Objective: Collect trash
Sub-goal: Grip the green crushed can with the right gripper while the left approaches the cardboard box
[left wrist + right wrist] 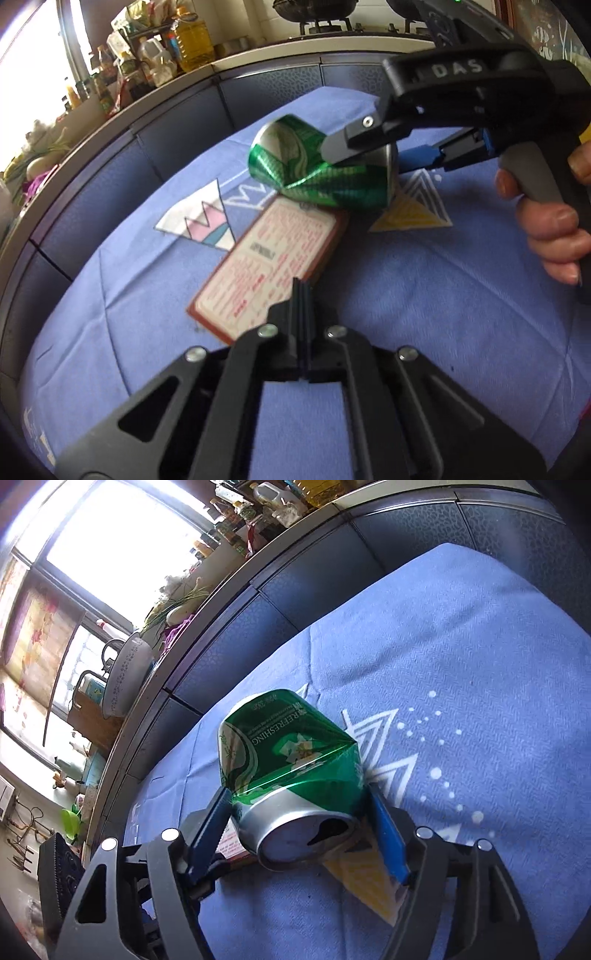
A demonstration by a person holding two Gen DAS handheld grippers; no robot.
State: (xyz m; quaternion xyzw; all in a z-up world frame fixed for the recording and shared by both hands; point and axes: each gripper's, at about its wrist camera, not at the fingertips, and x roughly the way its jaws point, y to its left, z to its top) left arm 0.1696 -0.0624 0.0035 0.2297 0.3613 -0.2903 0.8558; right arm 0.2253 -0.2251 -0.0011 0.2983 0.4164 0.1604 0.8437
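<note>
A crushed green drink can (pixel 295 162) (pixel 291 753) lies on its side on the blue patterned cloth (pixel 406 277), its end over the far edge of a flat red and cream carton (pixel 266 258). My right gripper (pixel 297 794) (pixel 384 155) straddles the can's silver top end, and both blue pads (pixel 388 834) touch its sides. A person's hand (pixel 546 229) holds that gripper's handle. My left gripper (pixel 301 288) hovers over the near end of the carton, its black fingers pressed together with nothing between them.
Dark cabinet fronts (pixel 110 184) run along the far edge of the cloth. The counter above holds oil bottles (pixel 192 40), jars and vegetables, with a stove (pixel 321 18) further right. A white basin (pixel 125 675) leans near the bright window (pixel 122 535).
</note>
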